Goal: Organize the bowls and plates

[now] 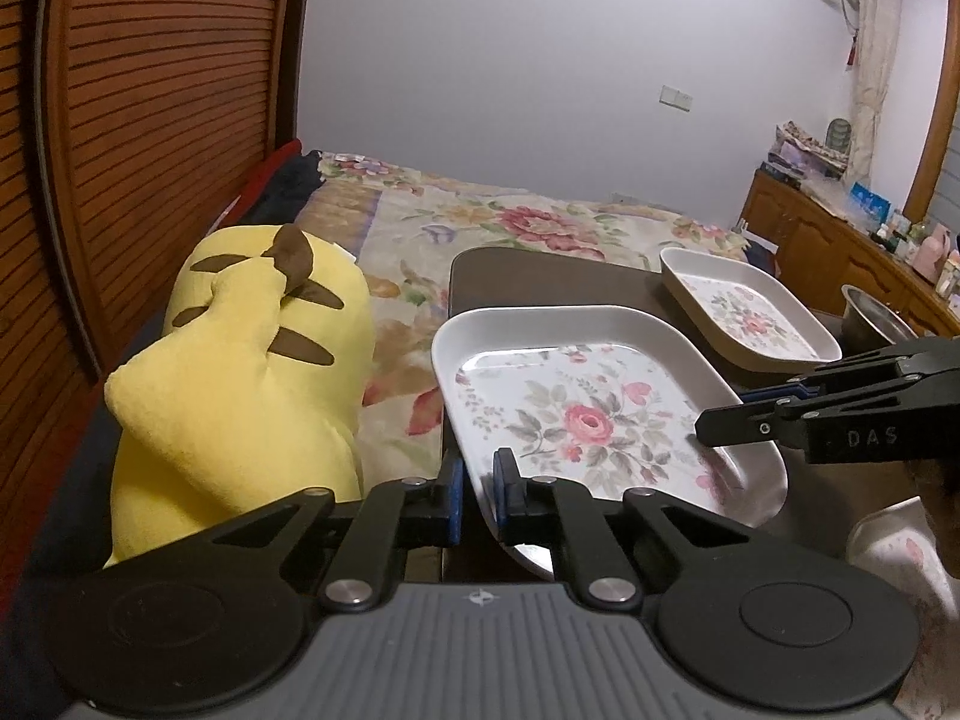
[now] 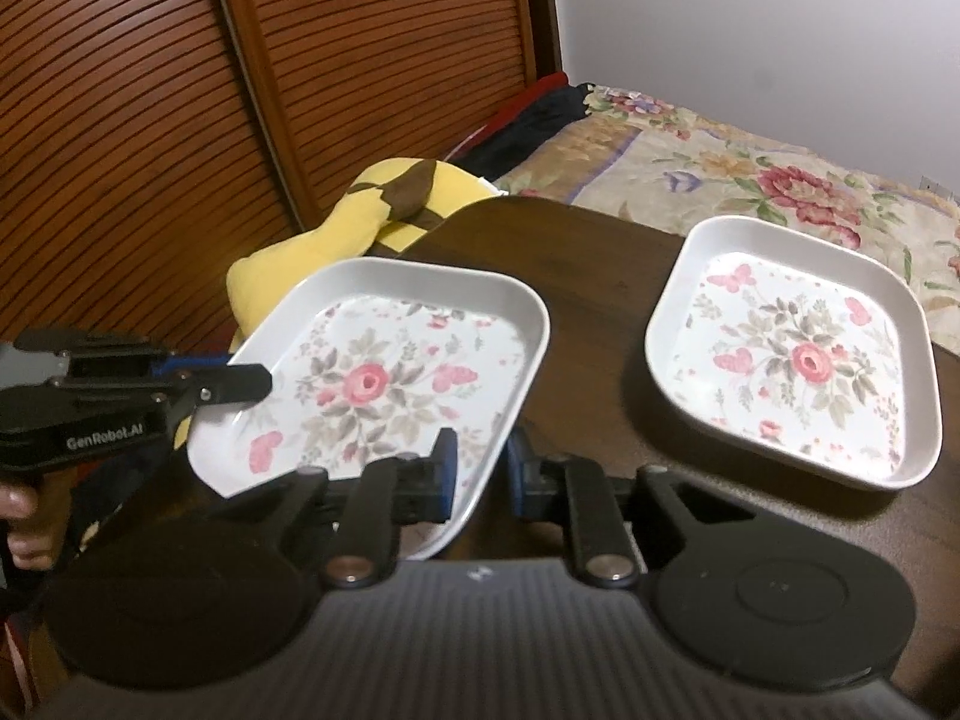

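Note:
A square white plate with a rose print [image 1: 600, 408] [image 2: 384, 384] is held at two rims, its left side out past the edge of the dark brown table [image 2: 600, 300]. My left gripper [image 1: 480, 480] [image 2: 258, 381] is shut on the plate's near-left rim. My right gripper [image 2: 482, 465] [image 1: 711, 426] is shut on the opposite rim, with the wall of the plate between its blue pads. A second plate of the same kind [image 2: 792, 354] [image 1: 750, 312] lies flat on the table further right, untouched.
A yellow plush toy [image 1: 240, 360] lies left of the table on a bed with a floral cover [image 1: 510, 222]. A slatted wooden wardrobe [image 1: 150, 120] stands at the left. A metal bowl [image 1: 870, 312] and another floral dish [image 1: 900, 552] are at the right.

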Demonstrator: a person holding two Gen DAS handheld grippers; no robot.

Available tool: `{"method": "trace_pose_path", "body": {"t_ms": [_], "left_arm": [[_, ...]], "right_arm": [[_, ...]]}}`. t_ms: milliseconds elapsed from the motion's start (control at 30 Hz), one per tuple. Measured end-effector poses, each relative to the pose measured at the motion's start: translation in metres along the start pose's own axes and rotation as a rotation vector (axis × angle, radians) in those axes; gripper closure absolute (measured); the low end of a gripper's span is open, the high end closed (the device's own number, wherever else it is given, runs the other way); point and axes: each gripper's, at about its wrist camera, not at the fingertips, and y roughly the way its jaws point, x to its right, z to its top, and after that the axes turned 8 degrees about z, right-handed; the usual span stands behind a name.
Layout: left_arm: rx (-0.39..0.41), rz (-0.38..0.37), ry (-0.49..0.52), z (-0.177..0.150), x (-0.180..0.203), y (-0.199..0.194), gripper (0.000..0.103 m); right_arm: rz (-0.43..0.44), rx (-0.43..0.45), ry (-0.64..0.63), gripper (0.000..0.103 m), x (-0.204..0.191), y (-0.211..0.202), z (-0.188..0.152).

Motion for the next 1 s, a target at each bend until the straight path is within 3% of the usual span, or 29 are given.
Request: {"method": "trace_pose_path", "body": {"t_ms": [533,1000], "left_arm": [[0.079,-0.031,0.059,0.023,0.033,-0.046,0.092],[0.102,-0.098,0.115,0.03,0.082,-0.08,0.092]], "right_arm": [[-0.031,0.1,-0.013,0.086,-0.003,-0.063,0.001],[-0.075,0.183,0.021,0.086,0.01,-0.13,-0.026]]}}
